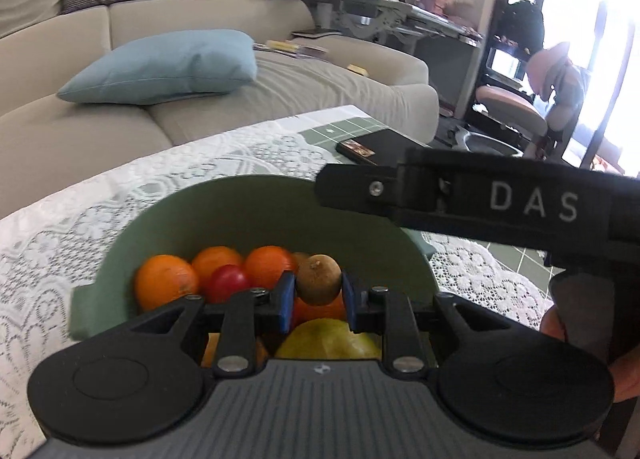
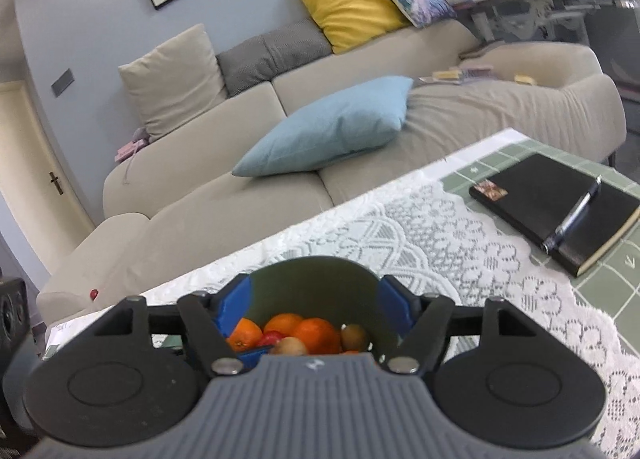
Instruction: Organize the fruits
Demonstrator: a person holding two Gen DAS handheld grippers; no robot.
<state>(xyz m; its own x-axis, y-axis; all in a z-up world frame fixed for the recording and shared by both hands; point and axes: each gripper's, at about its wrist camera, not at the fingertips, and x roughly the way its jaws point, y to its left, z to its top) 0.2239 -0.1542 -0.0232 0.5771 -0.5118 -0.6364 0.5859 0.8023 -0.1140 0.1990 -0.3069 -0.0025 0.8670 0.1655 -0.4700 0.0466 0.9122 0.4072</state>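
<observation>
Green round plastic bowl (image 1: 256, 215): on the white lace cloth (image 1: 120, 211) over the tabletop (image 2: 600, 299). In the bowl: round orange oranges (image 1: 166, 281) at the back left, a small round red fruit (image 1: 230, 282) before them, a large yellow-green fruit (image 1: 328, 339) nearest. Brown oval kiwi (image 1: 319, 279): above the bowl's contents, between the left gripper's (image 1: 316, 295) fingers. Flat black notebook (image 2: 560, 207): right of the bowl, a dark slim pen (image 2: 576, 215) on it. Beige fabric sofa (image 2: 280, 163): behind the tabletop, a pale blue square cushion (image 2: 332, 127) on its seat.

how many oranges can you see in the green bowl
3 clear, in a row at the back of the green bowl: left, middle, right. More orange shows beneath the left gripper, so others may be hidden.
</observation>
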